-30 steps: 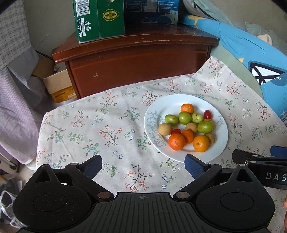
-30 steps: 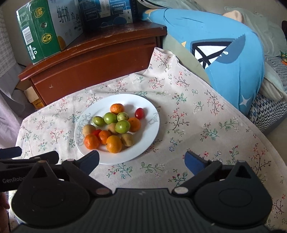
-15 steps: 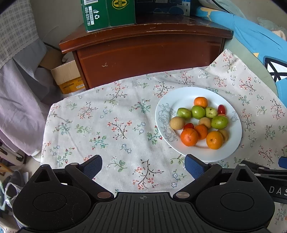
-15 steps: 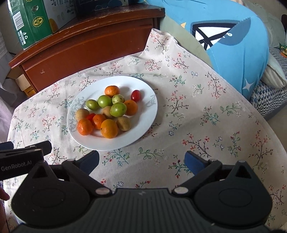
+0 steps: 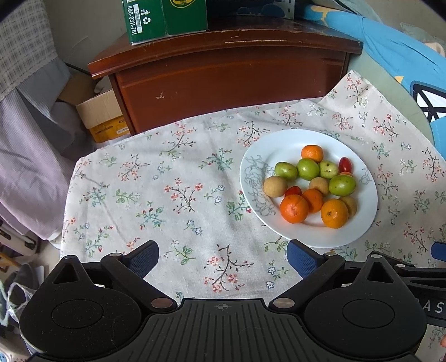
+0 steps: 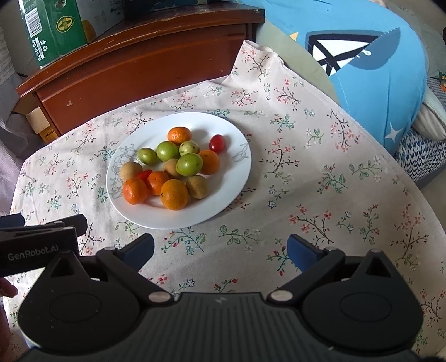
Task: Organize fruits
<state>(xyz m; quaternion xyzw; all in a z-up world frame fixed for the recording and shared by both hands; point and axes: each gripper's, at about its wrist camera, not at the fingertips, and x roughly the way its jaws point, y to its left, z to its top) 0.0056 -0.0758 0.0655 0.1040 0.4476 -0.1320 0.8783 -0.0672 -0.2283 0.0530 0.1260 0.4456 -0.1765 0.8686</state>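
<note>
Fruit pile on white plate (image 5: 362, 222) (image 6: 237, 178), plate sitting on floral tablecloth (image 5: 181, 200) (image 6: 320, 195) over worktop, right of centre in left wrist view, left of centre in right wrist view. Orange mandarins: one at far side (image 5: 312, 153) (image 6: 179, 134), two big ones at near edge (image 5: 294, 208) (image 6: 135, 190) and (image 5: 334, 213) (image 6: 174, 194), smaller one wedged between (image 5: 314, 199) (image 6: 157, 182), another (image 6: 209, 162) nearly hidden behind green fruit in left wrist view. Green round fruits in a row (image 5: 307, 169) (image 6: 167, 151), largest one (image 5: 342, 185) (image 6: 189, 164) glossy, one speckled (image 5: 328, 169) (image 6: 189, 148). Brownish-tan fruits (image 5: 275, 186) (image 6: 131, 170), kind hard to make out. Red cherry tomato (image 5: 345, 164) (image 6: 217, 143) apart from pile at far right; second red one (image 5: 293, 191) (image 6: 144, 175) half buried, only top showing. Faint grey line pattern on plate rim, left side. Left gripper (image 5: 223, 260) low over bare cloth, well short of plate, jaws spread wide, nothing between; also seen at left edge of right wrist view (image 6: 41, 222), tips too cropped to judge there. Right gripper (image 6: 220, 250) jaws wide apart, empty, over cloth just near plate's front edge; its side cut off at right edge of left wrist view. Fingertip sliver at frame edge (image 6: 7, 291). Behind: dark wood cabinet (image 5: 231, 78) (image 6: 139, 61), green carton (image 5: 164, 16) (image 6: 53, 27) on top, cropped. Blue cushion (image 6: 376, 69) right, cardboard box (image 5: 100, 114) left on floor.
</note>
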